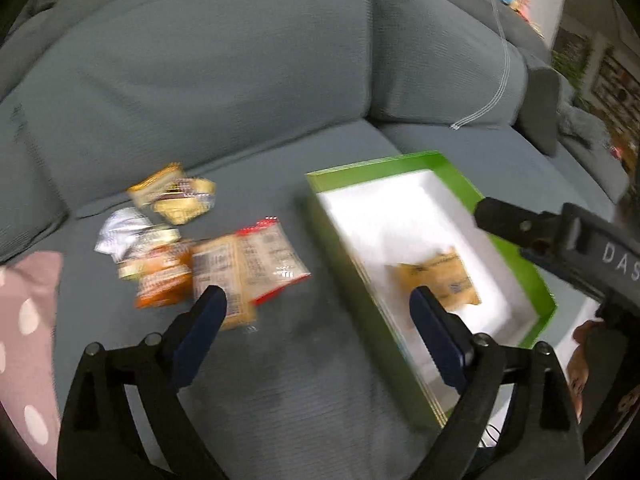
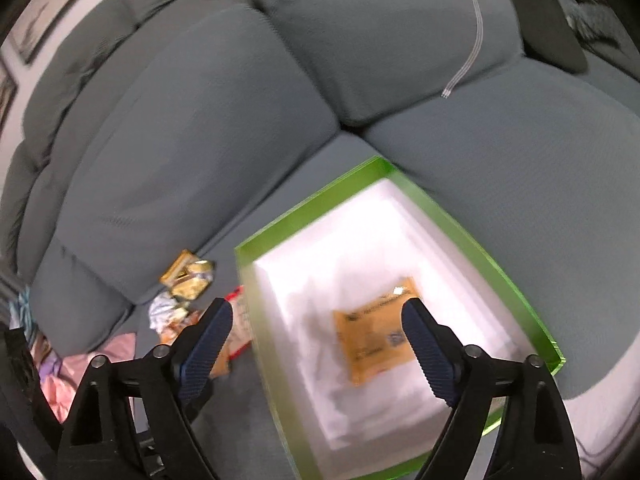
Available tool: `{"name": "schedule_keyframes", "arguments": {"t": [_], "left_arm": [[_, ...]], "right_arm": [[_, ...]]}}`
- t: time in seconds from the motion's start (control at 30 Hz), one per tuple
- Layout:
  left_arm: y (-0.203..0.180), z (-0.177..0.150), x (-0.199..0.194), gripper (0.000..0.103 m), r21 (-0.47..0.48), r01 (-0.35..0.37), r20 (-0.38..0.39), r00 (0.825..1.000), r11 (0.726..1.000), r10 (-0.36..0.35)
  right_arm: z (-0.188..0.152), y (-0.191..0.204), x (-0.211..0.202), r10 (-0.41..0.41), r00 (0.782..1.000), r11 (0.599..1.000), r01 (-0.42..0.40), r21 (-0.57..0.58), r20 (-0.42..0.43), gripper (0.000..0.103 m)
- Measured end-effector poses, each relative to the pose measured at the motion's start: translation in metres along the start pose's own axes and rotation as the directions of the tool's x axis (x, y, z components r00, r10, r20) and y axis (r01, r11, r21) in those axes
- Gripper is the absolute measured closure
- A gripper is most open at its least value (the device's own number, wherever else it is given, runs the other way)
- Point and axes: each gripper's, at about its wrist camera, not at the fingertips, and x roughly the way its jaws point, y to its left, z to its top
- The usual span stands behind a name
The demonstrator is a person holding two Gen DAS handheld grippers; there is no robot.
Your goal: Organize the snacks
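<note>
A green box with a white inside (image 1: pixel 352 280) (image 2: pixel 480 248) lies on a grey sofa seat. One orange snack packet (image 1: pixel 438 276) (image 2: pixel 372 340) lies flat in it. Several loose snack packets (image 1: pixel 248 264) (image 2: pixel 188 280) lie on the seat to the left of the box. My left gripper (image 1: pixel 318 300) is open and empty above the seat, between the packets and the box. My right gripper (image 2: pixel 316 312) is open and empty above the box's left part; its arm shows in the left wrist view (image 1: pixel 560 236).
Grey sofa back cushions (image 1: pixel 224 60) rise behind the seat. A pink dotted cloth (image 1: pixel 28 340) lies at the left edge of the seat. A white cord (image 2: pixel 468 28) hangs over the back cushion. A dark cushion (image 2: pixel 548 16) sits at the far right.
</note>
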Motion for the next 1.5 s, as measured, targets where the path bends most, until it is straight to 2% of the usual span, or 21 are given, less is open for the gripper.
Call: {"name": "schedule_keyframes", "arguments": {"t": [0.27, 0.37, 0.43, 0.47, 0.63, 0.73, 0.83, 0.97, 1.1, 1.2, 1.23, 1.3, 1.37, 1.43, 1.47, 1.5], "left_arm": [[0.062, -0.022, -0.027, 0.009, -0.091, -0.123, 0.022, 0.992, 0.988, 0.126], [0.083, -0.029, -0.031, 0.008, -0.135, -0.144, 0.011, 0.989, 0.98, 0.147], [0.098, -0.035, -0.03, 0.0, -0.177, -0.146, 0.004, 0.989, 0.973, 0.15], [0.104, -0.037, -0.03, 0.001, -0.201, -0.149, 0.003, 0.988, 0.968, 0.152], [0.15, -0.046, -0.016, 0.001, -0.322, -0.186, -0.066, 0.982, 0.928, 0.174], [0.179, -0.05, -0.013, 0.001, -0.416, -0.175, -0.104, 0.984, 0.893, 0.145], [0.207, -0.056, -0.013, 0.001, -0.506, -0.174, -0.126, 0.984, 0.845, 0.127], [0.229, -0.063, -0.011, 0.001, -0.572, -0.165, -0.149, 0.984, 0.803, 0.096], [0.243, -0.07, -0.005, 0.001, -0.61, -0.169, -0.172, 0.982, 0.774, 0.078], [0.244, -0.073, 0.0, 0.001, -0.6, -0.177, -0.191, 0.979, 0.781, 0.075], [0.243, -0.074, 0.001, 0.001, -0.592, -0.179, -0.195, 0.978, 0.786, 0.076], [0.243, -0.076, 0.002, 0.001, -0.583, -0.184, -0.198, 0.977, 0.792, 0.081], [0.244, -0.078, 0.002, 0.001, -0.584, -0.188, -0.199, 0.976, 0.79, 0.085], [0.244, -0.079, 0.001, 0.001, -0.591, -0.186, -0.196, 0.977, 0.785, 0.084], [0.244, -0.079, 0.001, 0.001, -0.593, -0.184, -0.194, 0.977, 0.784, 0.083], [0.244, -0.078, 0.001, 0.001, -0.593, -0.182, -0.192, 0.978, 0.785, 0.082]], "right_arm": [[-0.015, 0.05, 0.016, 0.029, 0.999, 0.992, -0.031, -0.126, -0.02, 0.014], [-0.022, 0.066, 0.023, 0.03, 0.999, 0.985, -0.036, -0.169, -0.041, 0.014], [-0.027, 0.075, 0.028, 0.031, 0.998, 0.98, -0.041, -0.195, -0.056, 0.014], [-0.03, 0.081, 0.031, 0.033, 0.997, 0.977, -0.046, -0.209, -0.067, 0.013], [-0.041, 0.107, 0.047, 0.029, 0.99, 0.958, -0.068, -0.278, -0.141, 0.014], [-0.043, 0.129, 0.061, 0.034, 0.978, 0.945, -0.099, -0.312, -0.208, 0.014], [-0.043, 0.154, 0.08, 0.02, 0.962, 0.931, -0.117, -0.346, -0.272, 0.014], [-0.042, 0.196, 0.111, -0.03, 0.956, 0.886, -0.11, -0.45, -0.293, 0.014], [-0.056, 0.225, 0.158, -0.064, 0.936, 0.848, -0.132, -0.514, -0.347, 0.014], [-0.067, 0.226, 0.184, -0.102, 0.934, 0.834, -0.106, -0.541, -0.341, 0.015], [-0.07, 0.224, 0.19, -0.12, 0.935, 0.831, -0.09, -0.549, -0.334, 0.018], [-0.074, 0.218, 0.2, -0.148, 0.927, 0.824, -0.077, -0.561, -0.345, 0.044], [-0.076, 0.213, 0.203, -0.115, 0.918, 0.838, -0.116, -0.534, -0.379, 0.055], [-0.078, 0.208, 0.197, -0.092, 0.919, 0.84, -0.135, -0.525, -0.384, 0.062], [-0.079, 0.206, 0.193, -0.086, 0.921, 0.843, -0.136, -0.52, -0.381, 0.069], [-0.078, 0.203, 0.186, -0.065, 0.92, 0.855, -0.149, -0.496, -0.387, 0.07]]}}
